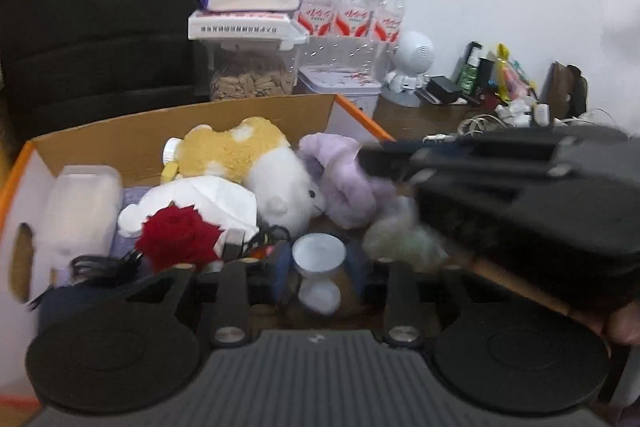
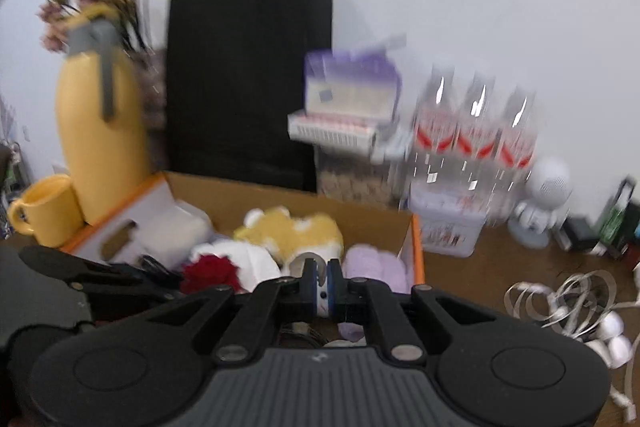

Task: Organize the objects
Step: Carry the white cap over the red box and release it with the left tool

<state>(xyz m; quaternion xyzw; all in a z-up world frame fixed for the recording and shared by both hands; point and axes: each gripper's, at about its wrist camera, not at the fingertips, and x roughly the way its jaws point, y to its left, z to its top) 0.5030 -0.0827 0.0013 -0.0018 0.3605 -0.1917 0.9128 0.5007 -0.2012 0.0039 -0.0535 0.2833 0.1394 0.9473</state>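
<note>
An open cardboard box (image 1: 132, 143) with orange edges holds a yellow-and-white plush (image 1: 256, 163), a purple plush (image 1: 340, 179), a red fluffy item (image 1: 176, 235) and white tissue. My left gripper (image 1: 320, 267) is shut on a small white hourglass-shaped cup (image 1: 319, 269) just above the box's near side. My right gripper (image 2: 320, 287) reaches over the box (image 2: 416, 247) and is shut on a small white object (image 2: 321, 293) I cannot identify. The right gripper also shows in the left wrist view (image 1: 520, 187), above the purple plush.
Behind the box stand a black paper bag (image 2: 244, 79), a yellow jug (image 2: 100, 135) and mug (image 2: 44, 207), stacked boxes, water bottles (image 1: 352, 7), a white robot figure (image 1: 412, 67) and small clutter. White ribbon and cables (image 2: 572, 303) lie on the wooden table at right.
</note>
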